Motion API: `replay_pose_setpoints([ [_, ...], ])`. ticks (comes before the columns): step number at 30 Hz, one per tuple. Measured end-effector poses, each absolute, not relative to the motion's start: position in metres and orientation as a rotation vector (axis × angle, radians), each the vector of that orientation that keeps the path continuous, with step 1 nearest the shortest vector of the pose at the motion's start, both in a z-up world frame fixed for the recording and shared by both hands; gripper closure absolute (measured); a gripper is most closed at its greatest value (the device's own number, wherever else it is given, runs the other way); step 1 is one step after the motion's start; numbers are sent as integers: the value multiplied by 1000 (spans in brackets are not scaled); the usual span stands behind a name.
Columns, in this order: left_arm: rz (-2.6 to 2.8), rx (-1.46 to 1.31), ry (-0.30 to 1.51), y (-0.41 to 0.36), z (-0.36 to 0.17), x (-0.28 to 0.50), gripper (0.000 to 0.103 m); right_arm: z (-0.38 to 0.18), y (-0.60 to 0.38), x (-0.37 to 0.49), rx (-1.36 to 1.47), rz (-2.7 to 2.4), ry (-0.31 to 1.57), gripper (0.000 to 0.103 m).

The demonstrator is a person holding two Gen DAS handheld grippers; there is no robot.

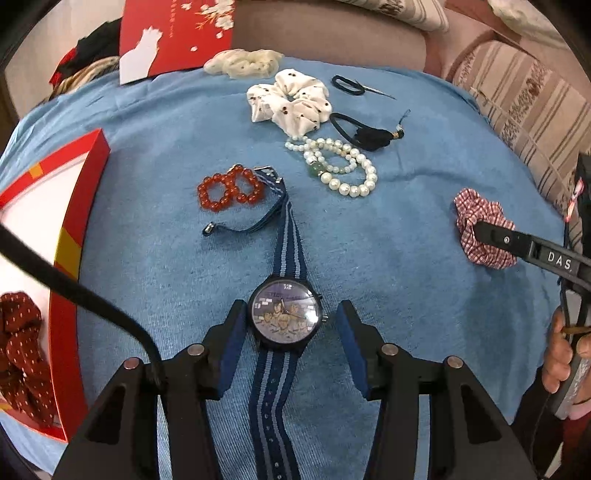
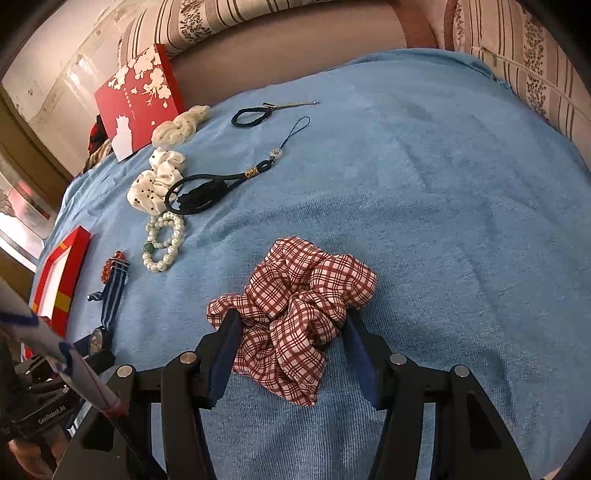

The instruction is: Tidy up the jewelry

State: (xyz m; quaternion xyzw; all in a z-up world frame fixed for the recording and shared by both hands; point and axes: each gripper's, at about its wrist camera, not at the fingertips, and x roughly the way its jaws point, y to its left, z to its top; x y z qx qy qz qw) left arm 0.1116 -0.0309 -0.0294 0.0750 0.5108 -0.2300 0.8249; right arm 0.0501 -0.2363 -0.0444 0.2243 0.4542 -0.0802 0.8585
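Note:
My left gripper (image 1: 291, 317) is open, its fingers on either side of a watch (image 1: 285, 318) with a blue striped strap lying on the blue towel (image 1: 406, 240). My right gripper (image 2: 290, 325) is open around a red-and-white checked scrunchie (image 2: 295, 306), which also shows in the left wrist view (image 1: 480, 229). A red bead bracelet (image 1: 231, 187), pearl bracelets (image 1: 340, 168), a white cherry scrunchie (image 1: 291, 99), black hair ties (image 1: 354, 129) and a cream scrunchie (image 1: 243, 62) lie farther back.
An open red box (image 1: 70, 229) at the left holds a dark red dotted scrunchie (image 1: 20, 354). Its red lid (image 1: 173, 33) leans at the back. Striped cushions (image 1: 528, 96) border the right. A black hair tie with a metal clip (image 2: 255, 114) lies far back.

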Motion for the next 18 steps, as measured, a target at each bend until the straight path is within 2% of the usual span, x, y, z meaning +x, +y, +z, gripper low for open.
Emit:
replay_pose_setpoints([
  [2,-493,161,1081,-32,-30,113,50,-44,-236,50,464,-174,958,52],
  [4,-489,160,1075,-32,-31,114,51,-44,-236,49,460,-175,962,66],
  [5,-484,163,1071,-33,-31,113,53,-44,-236,48,457,-175,964,76],
  [6,-461,169,1061,-32,-31,113,61,-44,-236,47,448,-176,966,83],
  [8,-464,133,1069,-27,-28,114,61,-42,-235,45,440,-176,965,89],
  [12,-446,58,1065,-12,-14,110,61,-21,-230,35,412,-159,925,92],
  [18,-441,-54,959,35,50,86,61,29,-206,24,338,-105,836,92],
])
